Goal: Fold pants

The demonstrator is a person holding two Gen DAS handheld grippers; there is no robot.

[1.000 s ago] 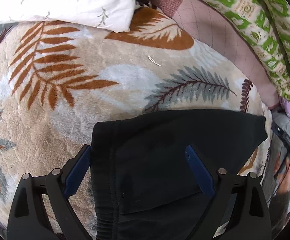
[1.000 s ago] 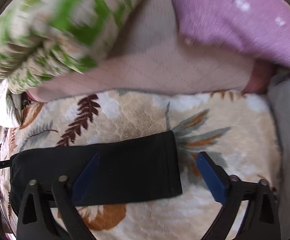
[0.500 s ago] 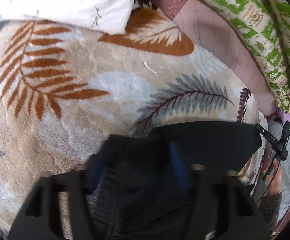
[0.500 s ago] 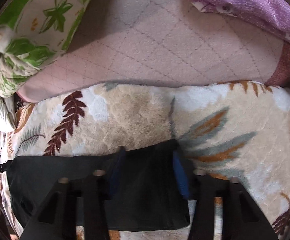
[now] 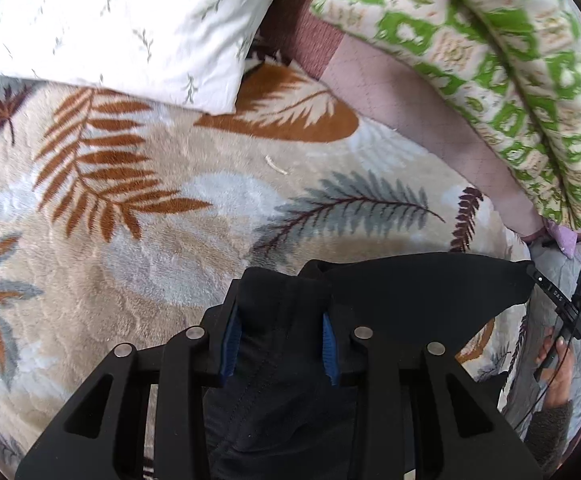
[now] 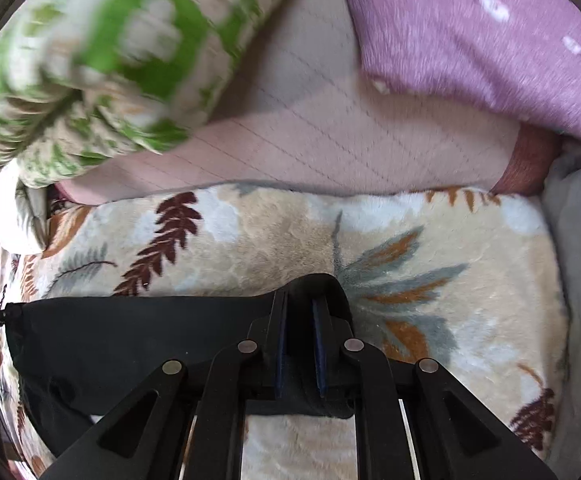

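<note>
Black pants point(image 5: 402, 292) lie across a leaf-print fleece blanket point(image 5: 138, 240), at 6 o'clock in both views. The left gripper point(image 5: 278, 340) has just been closing and pinches a bunched wad of waistband. The right gripper point(image 6: 299, 344), narrowed almost fully, clamps the leg's end. Only the left view shows a white pillow point(image 5: 122, 20) at 11 o'clock and a person's hand point(image 5: 554, 364) at 4 o'clock; only the right shows a purple blanket point(image 6: 482, 32) at 1 o'clock. A green-patterned quilt point(image 5: 490, 60) lies beyond.

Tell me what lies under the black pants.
The leaf-print fleece blanket lies under the black pants and shows all around them. Whatever sits directly beneath the cloth is covered and cannot be seen.
</note>
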